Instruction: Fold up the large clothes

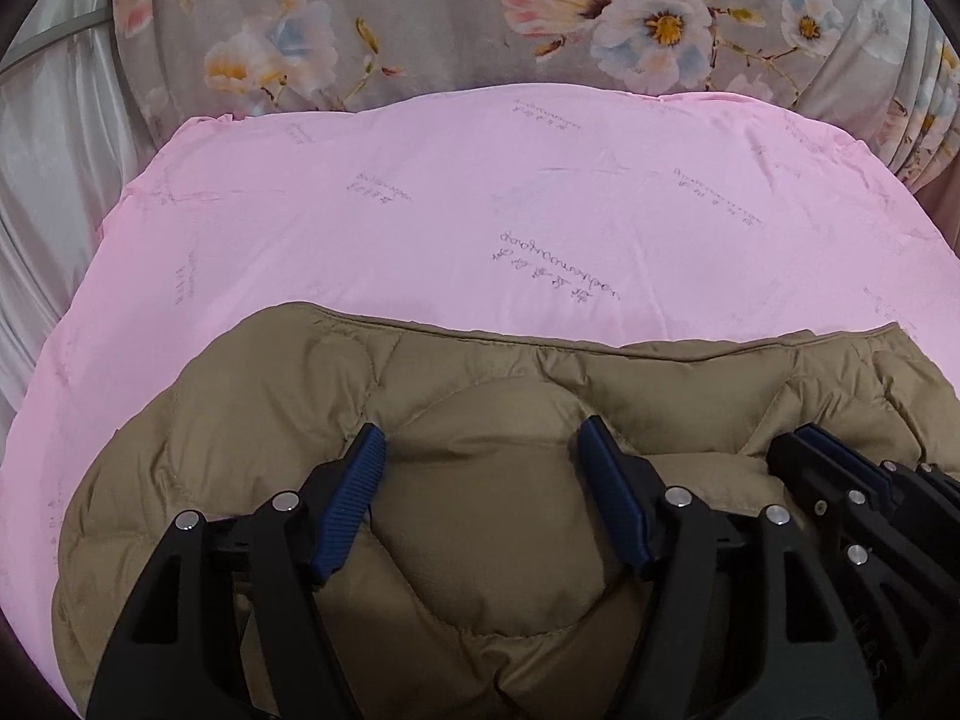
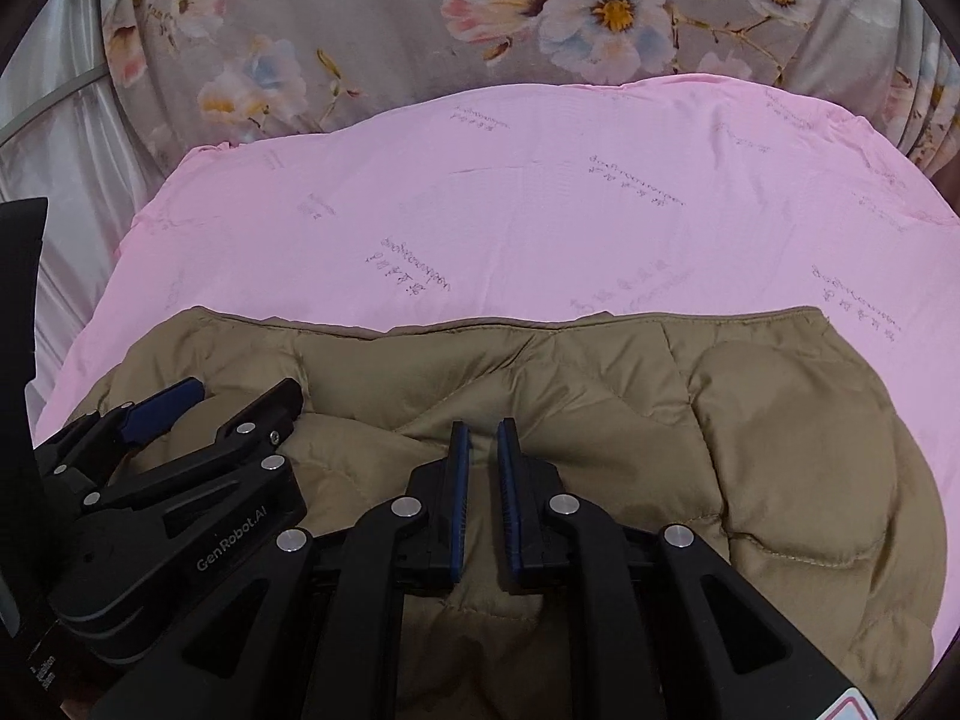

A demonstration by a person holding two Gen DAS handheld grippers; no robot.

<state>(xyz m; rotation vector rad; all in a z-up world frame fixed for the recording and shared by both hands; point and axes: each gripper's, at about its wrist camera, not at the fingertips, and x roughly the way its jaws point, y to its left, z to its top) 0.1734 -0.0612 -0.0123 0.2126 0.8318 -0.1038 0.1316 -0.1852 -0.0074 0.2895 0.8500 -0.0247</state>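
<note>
Well beyond jacket hem (image 2: 600, 321), pink sheet (image 2: 540, 210)

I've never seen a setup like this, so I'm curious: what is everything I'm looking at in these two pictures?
puffer jacket: one, tan quilted, lying on the pink sheet, nearest the cameras.
pink sheet: one, pink with faint script print, spread under the jacket.
floral bedding: one, grey with pink, white and blue flowers, bunched beyond the sheet.
curtain: one, pale silvery, at the far left.
left gripper: one, black with blue pads, fingers spread wide on the jacket.
right gripper: one, black with blue pads, fingers nearly together over a jacket fold; whether it pinches fabric is unclear.
</note>
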